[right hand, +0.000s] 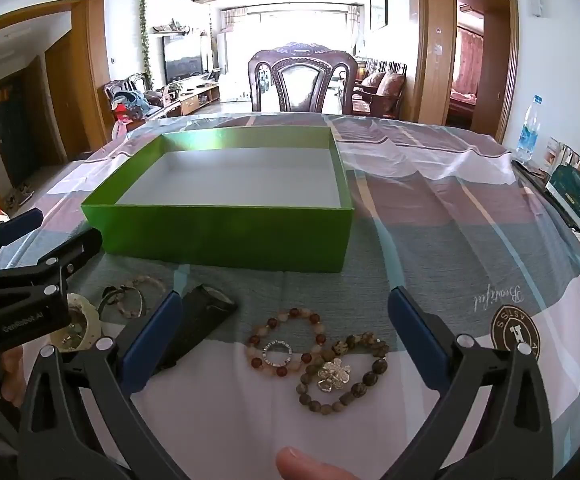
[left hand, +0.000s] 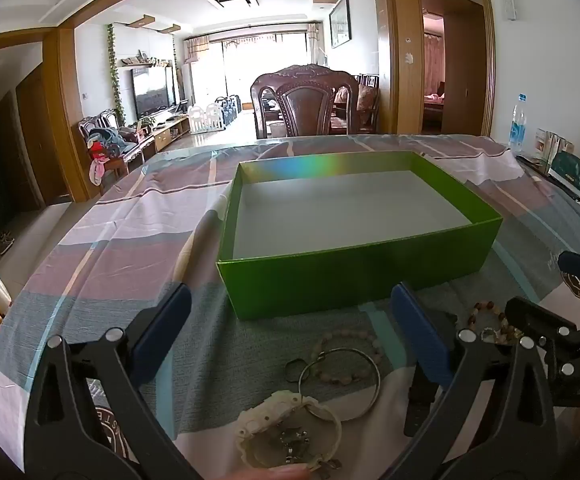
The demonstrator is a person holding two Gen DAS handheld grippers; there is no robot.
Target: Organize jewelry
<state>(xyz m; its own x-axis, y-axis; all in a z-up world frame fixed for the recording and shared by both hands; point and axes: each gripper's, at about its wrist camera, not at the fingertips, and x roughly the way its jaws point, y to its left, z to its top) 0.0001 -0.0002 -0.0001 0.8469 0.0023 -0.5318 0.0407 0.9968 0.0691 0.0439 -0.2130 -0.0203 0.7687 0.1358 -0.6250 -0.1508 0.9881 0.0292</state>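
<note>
Jewelry, right cluster: a red-and-pale bead bracelet with a small silver ring lying inside its loop; touching it on the right, a dark bead bracelet with a silver flower charm.
Jewelry, left cluster: a pale bead bracelet overlapped by a thin silver bangle; just nearer the camera, a white shell-like dish with small metal pieces in it.
Black case: a dark flat case lies between the two clusters, tilted.
Box: an open green box, grey inside and holding nothing, stands just beyond the jewelry; its near wall faces both clusters.
Left gripper: left gripper jaws wide apart, holding nothing, spanning the left cluster above the cloth.
Right gripper: right gripper jaws wide apart, holding nothing, spanning the right cluster.
Table: checked tablecloth lies bare to the right of the box up to the table edge.
Far right edge: a water bottle and a dark green pouch.
</note>
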